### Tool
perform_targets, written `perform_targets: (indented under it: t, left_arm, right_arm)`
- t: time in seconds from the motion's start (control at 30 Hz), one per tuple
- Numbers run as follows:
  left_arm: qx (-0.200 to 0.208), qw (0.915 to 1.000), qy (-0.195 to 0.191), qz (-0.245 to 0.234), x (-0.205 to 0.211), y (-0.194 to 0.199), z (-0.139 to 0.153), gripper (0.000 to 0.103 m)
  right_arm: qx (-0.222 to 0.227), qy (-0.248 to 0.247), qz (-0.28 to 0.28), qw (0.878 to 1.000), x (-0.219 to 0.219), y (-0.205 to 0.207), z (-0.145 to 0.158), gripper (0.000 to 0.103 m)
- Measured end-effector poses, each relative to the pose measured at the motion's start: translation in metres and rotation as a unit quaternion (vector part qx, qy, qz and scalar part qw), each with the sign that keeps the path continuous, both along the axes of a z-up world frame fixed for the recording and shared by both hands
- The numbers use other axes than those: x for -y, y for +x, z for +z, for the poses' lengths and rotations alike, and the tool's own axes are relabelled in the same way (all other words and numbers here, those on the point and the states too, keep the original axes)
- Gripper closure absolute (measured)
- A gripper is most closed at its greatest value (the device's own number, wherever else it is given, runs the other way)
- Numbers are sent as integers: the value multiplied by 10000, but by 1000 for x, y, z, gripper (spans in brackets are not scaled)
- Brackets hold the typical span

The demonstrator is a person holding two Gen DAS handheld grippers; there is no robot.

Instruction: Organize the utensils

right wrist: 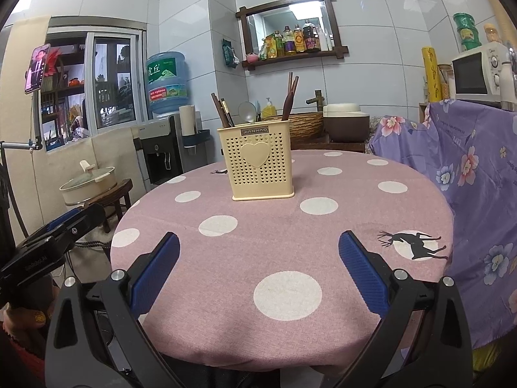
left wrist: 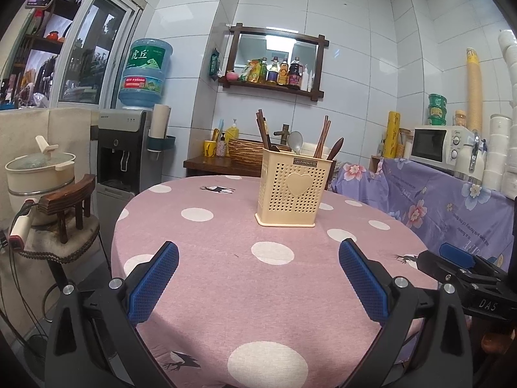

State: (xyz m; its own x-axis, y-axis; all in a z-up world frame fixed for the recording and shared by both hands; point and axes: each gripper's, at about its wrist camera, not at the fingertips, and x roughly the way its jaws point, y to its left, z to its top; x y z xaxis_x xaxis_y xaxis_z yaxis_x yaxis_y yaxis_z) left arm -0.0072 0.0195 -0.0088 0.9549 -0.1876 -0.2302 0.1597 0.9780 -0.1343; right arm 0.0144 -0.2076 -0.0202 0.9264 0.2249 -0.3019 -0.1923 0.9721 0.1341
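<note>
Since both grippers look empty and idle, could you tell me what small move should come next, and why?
Probably advance the right gripper toward the cream utensil holder. Both grippers, including the left gripper, are open and hold nothing, no utensil lies loose on the pink tablecloth, and the chopsticks and spoon already stand in the holder.

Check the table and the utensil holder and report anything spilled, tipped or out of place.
Nothing stands out. The holder stands upright on the tablecloth, with the chopsticks and spoon inside it. No utensils lie loose, and both tools hang open above the near edge.
</note>
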Motion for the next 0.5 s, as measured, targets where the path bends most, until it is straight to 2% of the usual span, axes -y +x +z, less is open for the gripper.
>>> perform_targets:
  t: [0.5]
  left_arm:
    - [-159, 9998, -27, 117, -5, 4, -2, 5]
  right_arm:
    - [-68, 1, -12, 10000, -2, 2, -4, 6]
